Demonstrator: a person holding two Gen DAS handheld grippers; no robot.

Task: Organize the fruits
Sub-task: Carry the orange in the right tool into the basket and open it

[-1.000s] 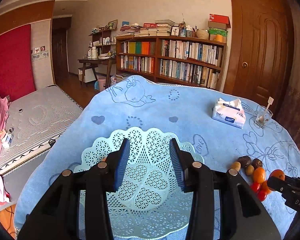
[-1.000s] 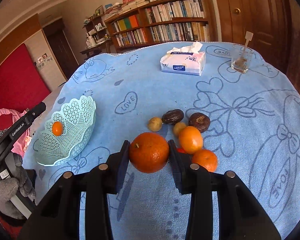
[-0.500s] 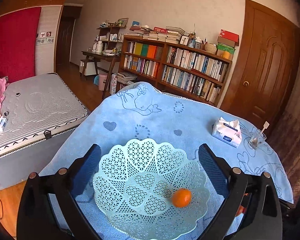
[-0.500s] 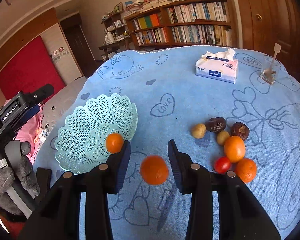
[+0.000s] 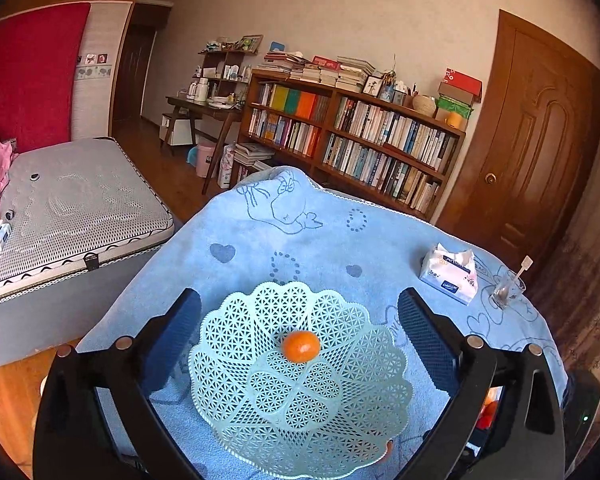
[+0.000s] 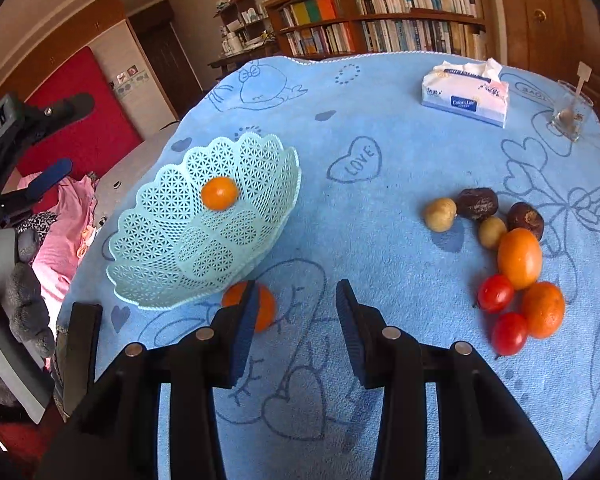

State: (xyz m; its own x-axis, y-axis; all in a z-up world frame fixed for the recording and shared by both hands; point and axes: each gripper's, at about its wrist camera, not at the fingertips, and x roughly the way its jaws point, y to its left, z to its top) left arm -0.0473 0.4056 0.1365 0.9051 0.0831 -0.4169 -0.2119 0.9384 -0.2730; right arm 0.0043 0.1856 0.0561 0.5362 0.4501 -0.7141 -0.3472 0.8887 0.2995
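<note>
A pale green lattice basket (image 5: 300,400) sits on the blue cloth with one small orange (image 5: 301,346) inside. My left gripper (image 5: 300,300) is open wide, one finger on each side of the basket and touching nothing. In the right wrist view the basket (image 6: 172,248) looks tilted and holds the small orange (image 6: 219,193). A larger orange (image 6: 266,308) lies on the cloth against the basket's near rim, half hidden by my left finger. My right gripper (image 6: 296,292) is open and empty. Several loose fruits lie to the right: an orange (image 6: 520,258), a mandarin (image 6: 543,310), cherry tomatoes (image 6: 495,293).
A tissue box (image 6: 466,94) and a glass with a spoon (image 6: 568,116) stand at the far right of the table. A gloved hand (image 6: 24,292) holds the left gripper (image 6: 56,140) past the table's left edge. A bed (image 5: 60,216) lies beyond it.
My right gripper let go of the large orange, which dropped onto the cloth beside the basket. My left gripper opened wide and drew back. The small orange rolled within the basket.
</note>
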